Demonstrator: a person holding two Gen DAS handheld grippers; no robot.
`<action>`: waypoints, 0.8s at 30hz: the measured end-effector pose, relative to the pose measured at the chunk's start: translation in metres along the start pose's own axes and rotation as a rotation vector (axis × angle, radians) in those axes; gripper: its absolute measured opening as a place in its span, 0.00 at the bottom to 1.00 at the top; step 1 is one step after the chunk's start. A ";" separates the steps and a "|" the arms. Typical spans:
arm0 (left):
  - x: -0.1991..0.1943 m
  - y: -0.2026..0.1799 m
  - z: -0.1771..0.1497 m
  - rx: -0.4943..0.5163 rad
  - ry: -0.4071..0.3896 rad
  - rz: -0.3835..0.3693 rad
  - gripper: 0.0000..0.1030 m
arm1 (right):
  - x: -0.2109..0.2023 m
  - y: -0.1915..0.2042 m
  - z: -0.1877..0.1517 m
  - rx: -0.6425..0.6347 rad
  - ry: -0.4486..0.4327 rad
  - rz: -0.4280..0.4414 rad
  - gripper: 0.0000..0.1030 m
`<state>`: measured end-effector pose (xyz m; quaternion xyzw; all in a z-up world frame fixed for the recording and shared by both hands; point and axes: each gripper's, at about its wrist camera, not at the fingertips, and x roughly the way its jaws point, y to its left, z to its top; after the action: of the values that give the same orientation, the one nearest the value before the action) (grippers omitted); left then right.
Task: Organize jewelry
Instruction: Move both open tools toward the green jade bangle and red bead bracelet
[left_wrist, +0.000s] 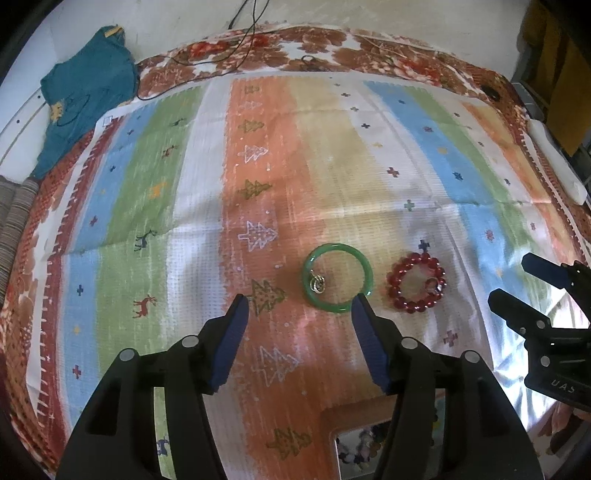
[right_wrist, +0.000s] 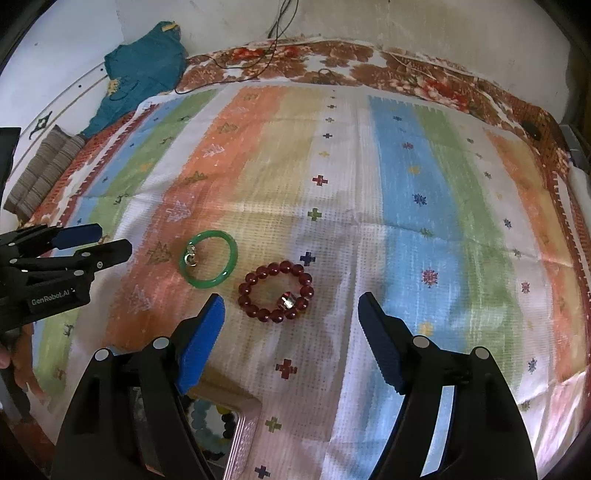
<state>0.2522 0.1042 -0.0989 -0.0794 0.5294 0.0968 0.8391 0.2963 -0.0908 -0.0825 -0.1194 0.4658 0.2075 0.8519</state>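
A green bangle (left_wrist: 337, 277) lies flat on the striped cloth with small metal rings (left_wrist: 317, 285) inside it. A red bead bracelet (left_wrist: 416, 283) with a silver charm lies just right of it. Both also show in the right wrist view: the bangle (right_wrist: 209, 263) and the bead bracelet (right_wrist: 276, 291). My left gripper (left_wrist: 301, 301) is open and empty, just short of the bangle. My right gripper (right_wrist: 291, 301) is open and empty, just short of the bead bracelet. A pink jewelry box (right_wrist: 242, 432) holding beads sits under the grippers, partly hidden.
The striped cloth (left_wrist: 258, 166) covers a floral bedspread (left_wrist: 314, 48). A teal garment (left_wrist: 88, 88) and black cables (left_wrist: 236, 48) lie at the back left. A white object (left_wrist: 554, 162) lies at the right edge. The box also shows in the left wrist view (left_wrist: 354, 417).
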 end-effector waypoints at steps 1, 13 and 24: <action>0.003 0.001 0.001 0.000 0.004 0.003 0.56 | 0.002 0.000 0.000 0.000 0.005 -0.002 0.73; 0.026 -0.001 0.019 0.010 0.025 -0.003 0.56 | 0.027 0.004 0.008 -0.048 0.043 -0.041 0.73; 0.053 -0.001 0.030 0.015 0.062 -0.006 0.56 | 0.050 0.000 0.014 -0.041 0.082 -0.035 0.73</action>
<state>0.3009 0.1141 -0.1335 -0.0776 0.5557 0.0876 0.8231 0.3312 -0.0733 -0.1173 -0.1533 0.4940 0.1968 0.8329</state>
